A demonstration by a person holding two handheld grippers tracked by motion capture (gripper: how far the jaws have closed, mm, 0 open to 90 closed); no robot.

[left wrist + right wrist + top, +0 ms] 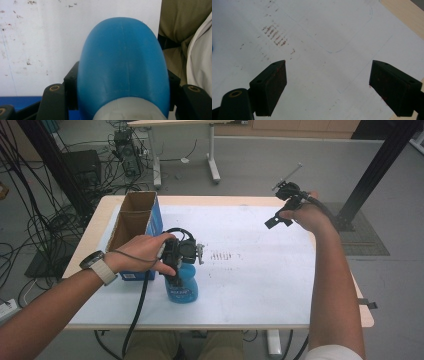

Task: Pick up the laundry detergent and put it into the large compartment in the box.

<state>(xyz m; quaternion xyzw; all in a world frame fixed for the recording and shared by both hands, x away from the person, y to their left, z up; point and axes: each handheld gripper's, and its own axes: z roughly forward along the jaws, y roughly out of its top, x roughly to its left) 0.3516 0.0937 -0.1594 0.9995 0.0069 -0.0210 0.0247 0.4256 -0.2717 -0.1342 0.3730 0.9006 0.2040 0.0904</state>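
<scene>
Blue plastic bottle (182, 285) stands upright on the white sheet (250, 270) near the front edge of the table (95, 227), just right of the cardboard box (135, 217). Left gripper (176, 279) comes down from above and clamps the bottle high up near the neck; in the left gripper view the jaws sit pressed on both flanks of the bottle (123, 67), with the pale cap end (130, 110) closest to the camera. Gripping high from the top likely keeps the bottle hanging plumb for a lift, and the box being open-topped and right beside it looks like the probable drop spot. Right gripper (280, 217) is held up over the far right of the table, well apart from the bottle, jaws spread wide with nothing between them; the right gripper view has its pads (273, 87) over bare sheet and rust-coloured scuff marks (274, 33). Reads as parked out of the way so the left hand has a clear path to the box.
</scene>
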